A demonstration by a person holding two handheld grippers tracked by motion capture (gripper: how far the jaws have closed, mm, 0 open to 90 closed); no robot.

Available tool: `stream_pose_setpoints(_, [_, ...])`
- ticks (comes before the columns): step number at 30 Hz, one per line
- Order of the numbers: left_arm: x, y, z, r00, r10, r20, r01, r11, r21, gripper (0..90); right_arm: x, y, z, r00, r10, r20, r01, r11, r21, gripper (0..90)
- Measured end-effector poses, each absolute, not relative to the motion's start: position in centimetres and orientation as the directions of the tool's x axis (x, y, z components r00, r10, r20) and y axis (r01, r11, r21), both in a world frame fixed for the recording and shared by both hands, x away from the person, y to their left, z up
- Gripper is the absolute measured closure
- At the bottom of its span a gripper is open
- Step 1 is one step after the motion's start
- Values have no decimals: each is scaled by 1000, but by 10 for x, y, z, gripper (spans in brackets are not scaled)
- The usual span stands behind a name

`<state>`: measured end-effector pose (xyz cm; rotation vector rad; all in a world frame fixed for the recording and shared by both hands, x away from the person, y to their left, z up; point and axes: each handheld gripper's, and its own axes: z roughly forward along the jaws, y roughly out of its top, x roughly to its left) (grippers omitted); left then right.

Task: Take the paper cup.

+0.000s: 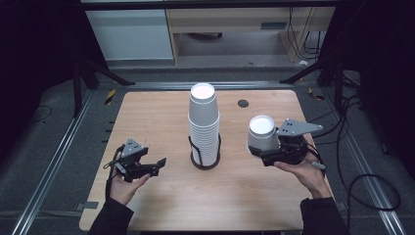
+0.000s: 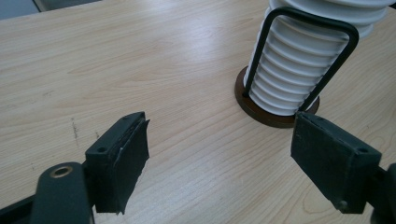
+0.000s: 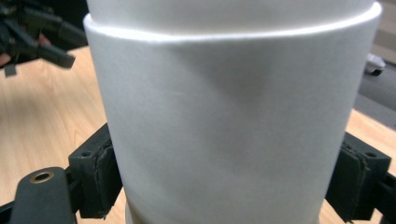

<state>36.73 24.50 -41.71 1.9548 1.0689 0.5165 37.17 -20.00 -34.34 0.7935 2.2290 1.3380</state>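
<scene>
High view: my right claw [image 1: 262, 155] grips a single inverted white paper cup [image 1: 262, 133] above the right half of the desk [image 1: 147, 112], well apart from the cup stack [image 1: 204, 125] in its black wire holder [image 1: 205, 159] at the centre, while my left claw [image 1: 159, 166] rests wide and empty over bare wood near the left edge. Left gripper view: my jaws stand wide apart with nothing between them, the stack [image 2: 299, 60] and its round base [image 2: 275, 116] just ahead, open desk to the left. Right gripper view: both pads [image 3: 100, 172] press the cup's wall [image 3: 233, 130], my other claw [image 3: 37, 32] farther off.
</scene>
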Motion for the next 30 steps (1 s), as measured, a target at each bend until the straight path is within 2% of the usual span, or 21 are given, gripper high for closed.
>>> stream_pose_setpoints(17, [365,234,-417,609,793,-17,470,-344,813,189,368,-197,-381,-802,596,-37,274,423,864,144])
stream_pose_setpoints(30, [361,219,-417,673,739,-5,441,-397,805,193,369,-185,-400,-855,515,-61,258,523,812,143])
